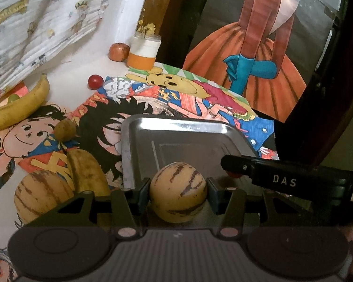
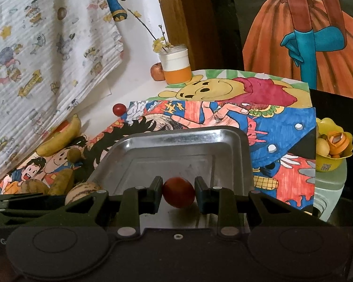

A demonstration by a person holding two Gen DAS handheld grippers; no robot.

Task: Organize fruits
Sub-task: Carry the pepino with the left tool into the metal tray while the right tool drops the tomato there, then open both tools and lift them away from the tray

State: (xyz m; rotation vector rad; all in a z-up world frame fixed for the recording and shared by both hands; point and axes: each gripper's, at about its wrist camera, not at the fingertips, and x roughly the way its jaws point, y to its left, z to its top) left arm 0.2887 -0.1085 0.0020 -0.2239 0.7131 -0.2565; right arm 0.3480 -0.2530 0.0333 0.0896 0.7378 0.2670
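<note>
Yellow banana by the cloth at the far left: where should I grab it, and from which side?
Grip the yellow banana at mid-body, tongs across its narrow width, coming from above. It lies flat and curved, with a green fruit tucked close behind, so a side approach looks crowded.

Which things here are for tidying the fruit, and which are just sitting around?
For the job:
- metal tray
- striped melon between the left tongs
- red fruit between the right tongs
- banana
- small tomato
- apple

Just lying about:
- flower jar
- coloured drawings
- patterned cloth
</note>
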